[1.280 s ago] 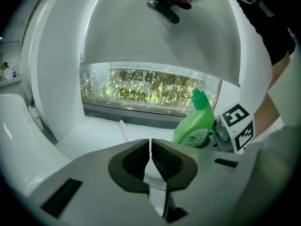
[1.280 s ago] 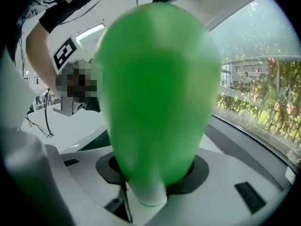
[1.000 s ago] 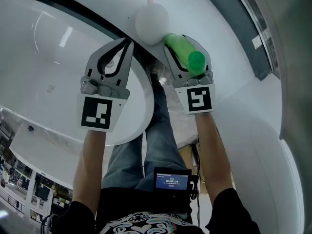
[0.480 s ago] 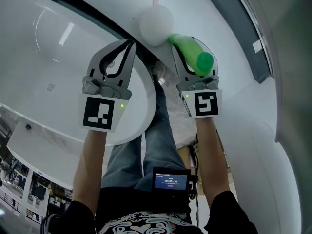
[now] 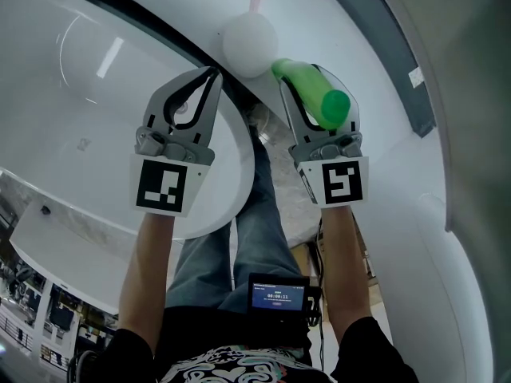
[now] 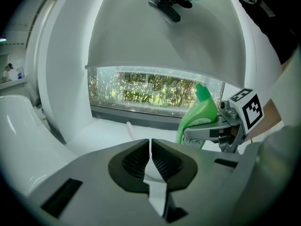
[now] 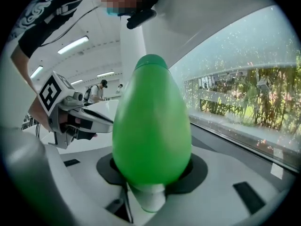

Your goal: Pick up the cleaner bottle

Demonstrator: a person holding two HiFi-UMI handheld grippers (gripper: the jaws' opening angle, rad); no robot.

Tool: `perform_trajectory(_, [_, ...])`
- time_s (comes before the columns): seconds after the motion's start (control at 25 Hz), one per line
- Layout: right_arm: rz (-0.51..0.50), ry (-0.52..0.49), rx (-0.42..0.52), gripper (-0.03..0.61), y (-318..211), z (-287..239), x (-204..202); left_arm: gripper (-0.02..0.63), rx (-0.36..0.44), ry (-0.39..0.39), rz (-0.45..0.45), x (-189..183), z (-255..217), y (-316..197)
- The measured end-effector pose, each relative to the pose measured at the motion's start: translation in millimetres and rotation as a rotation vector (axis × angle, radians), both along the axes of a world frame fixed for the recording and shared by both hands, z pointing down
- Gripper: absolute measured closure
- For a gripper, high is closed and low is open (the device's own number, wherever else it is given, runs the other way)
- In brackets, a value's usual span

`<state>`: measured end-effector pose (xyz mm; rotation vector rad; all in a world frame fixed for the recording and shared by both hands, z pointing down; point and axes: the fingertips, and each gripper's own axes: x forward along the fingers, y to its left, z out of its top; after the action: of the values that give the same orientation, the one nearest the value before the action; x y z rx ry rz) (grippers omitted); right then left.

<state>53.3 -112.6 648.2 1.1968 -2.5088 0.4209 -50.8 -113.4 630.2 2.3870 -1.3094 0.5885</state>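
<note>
We have the cleaner bottle (image 5: pixel 318 96) clamped in the right gripper (image 5: pixel 310 82), up at about 1 o'clock in the head view and apparently lifted clear of any support. The jaws press on either side of its body.

The left gripper (image 5: pixel 209 74), at 11 o'clock, is clenched on nothing, and its ribbed black pads (image 6: pixel 162 161) meet.

The bottle is smooth green moulded plastic, egg-shaped from behind. From the left gripper view it tapers to a bent spout at its own 12 o'clock. We judge it slick and a little squeezable, so a hard pinch may dent the walls, and the taper could let it slide out. A hold low on the broad body suits it. We cannot tell its weight.

A matte white sphere (image 5: pixel 249 42) sits at 12 o'clock, and a glossy white curved shell (image 5: pixel 88 126) lies at 9 o'clock.
</note>
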Motion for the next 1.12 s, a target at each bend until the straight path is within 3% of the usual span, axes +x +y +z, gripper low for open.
perform_trajectory(0.52, [0.045, -0.021, 0.03, 0.377, 0.2, -41.0, 10.3, 0.586, 0.044, 0.015, 0.005, 8.2, -27.5, -4.6])
perform_trajectory(0.84, [0.032, -0.03, 0.064, 0.377, 3.7, -82.4, 15.7, 0.586, 0.105, -0.012, -0.006, 9.2, -66.7, -9.4])
perform_trajectory(1.12, [0.052, -0.052, 0.085, 0.377, 14.4, -125.7, 8.8, 0.586, 0.181, -0.011, -0.046, -11.2, -116.3, -6.8])
